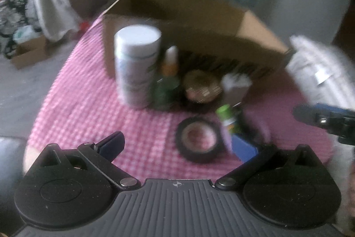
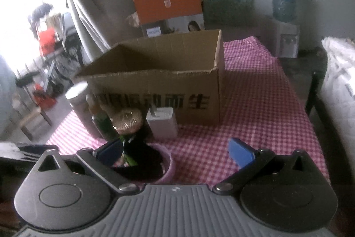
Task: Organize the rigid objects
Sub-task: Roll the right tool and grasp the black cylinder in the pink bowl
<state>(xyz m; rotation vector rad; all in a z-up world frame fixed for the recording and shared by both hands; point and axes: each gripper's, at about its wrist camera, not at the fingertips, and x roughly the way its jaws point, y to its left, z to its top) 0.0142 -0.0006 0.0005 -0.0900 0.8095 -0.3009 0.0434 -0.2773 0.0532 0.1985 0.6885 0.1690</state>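
Note:
The left wrist view is blurred. My left gripper (image 1: 177,146) is open over the pink checked cloth (image 1: 88,108), with a black tape roll (image 1: 197,141) lying between its fingers. Behind the roll stand a white bottle (image 1: 137,68), a green bottle (image 1: 168,83), a gold-lidded round jar (image 1: 203,86) and a white charger (image 1: 236,86). A purple container with a green-topped item (image 1: 226,123) is by the right finger. My right gripper (image 2: 176,152) is open and empty, with the purple container (image 2: 166,161) near its left finger. An open cardboard box (image 2: 155,81) stands behind the white charger (image 2: 163,123).
The checked cloth (image 2: 255,103) runs bare to the right of the box. An orange and white carton (image 2: 168,8) stands behind the box. A white bundle (image 1: 319,66) lies at the right edge. The floor drops off left of the table (image 1: 26,86).

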